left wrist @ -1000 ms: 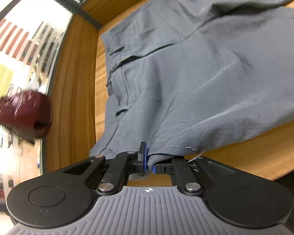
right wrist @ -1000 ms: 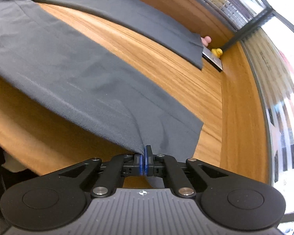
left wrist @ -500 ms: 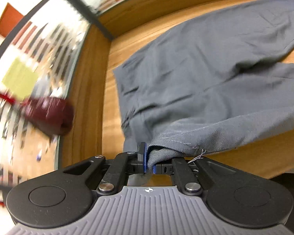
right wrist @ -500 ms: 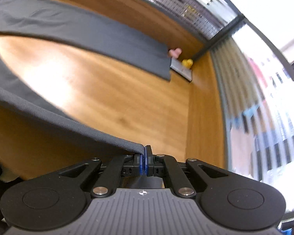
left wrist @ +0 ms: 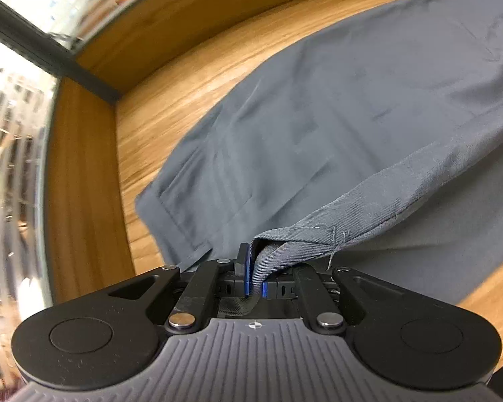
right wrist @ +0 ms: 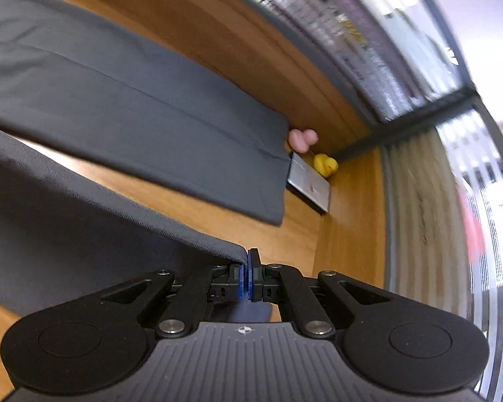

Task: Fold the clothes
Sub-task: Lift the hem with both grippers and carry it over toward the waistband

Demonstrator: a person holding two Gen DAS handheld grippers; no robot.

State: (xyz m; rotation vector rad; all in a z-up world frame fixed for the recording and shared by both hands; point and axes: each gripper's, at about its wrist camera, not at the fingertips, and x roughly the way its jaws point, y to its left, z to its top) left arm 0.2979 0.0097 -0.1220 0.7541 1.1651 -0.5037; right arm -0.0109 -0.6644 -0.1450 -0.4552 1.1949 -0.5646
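Grey trousers spread on wood, near edge lifted (far leg flat).

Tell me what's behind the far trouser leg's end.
Behind the trouser leg sit a pink toy, a yellow duck and a grey slab; the slab's near corner is covered.

Right gripper clamped on lifted grey trouser leg hem. Other leg flat on wooden table. Yellow duck in far corner.
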